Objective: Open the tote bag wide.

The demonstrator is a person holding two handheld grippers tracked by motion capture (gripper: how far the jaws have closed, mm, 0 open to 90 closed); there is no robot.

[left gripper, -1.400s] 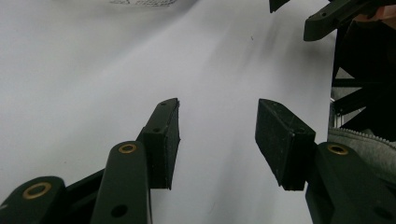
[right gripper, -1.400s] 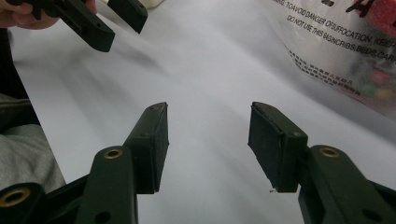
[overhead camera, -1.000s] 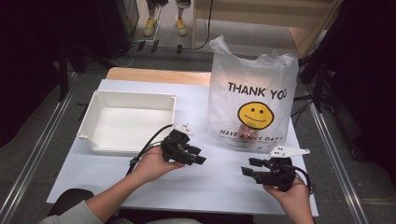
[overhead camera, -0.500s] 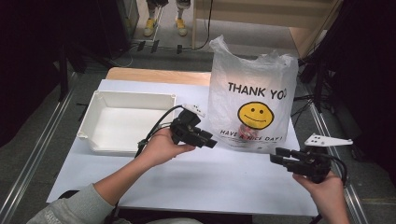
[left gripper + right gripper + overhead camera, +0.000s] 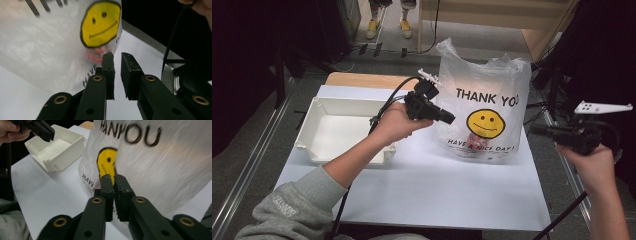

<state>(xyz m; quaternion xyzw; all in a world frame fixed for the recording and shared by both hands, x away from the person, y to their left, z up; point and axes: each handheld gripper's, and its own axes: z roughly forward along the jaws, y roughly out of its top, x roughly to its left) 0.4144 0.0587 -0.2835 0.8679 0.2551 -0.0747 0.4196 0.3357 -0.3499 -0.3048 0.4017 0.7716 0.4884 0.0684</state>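
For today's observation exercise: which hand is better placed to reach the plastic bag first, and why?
Probably the left. The left gripper hangs right at the bag front, jaws nearly closed on nothing. The right gripper sits off the table's right edge, jaws shut and empty.

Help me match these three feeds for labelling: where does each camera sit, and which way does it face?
High view: above the person's side, facing forward and down on the table; both forearms show.
Left gripper view: on the left gripper, facing the bag; its jaws show, nearly shut.
Right gripper view: on the right gripper, facing the bag and white bin; its shut jaws and the other hand show.
Shared: the smiley bag.
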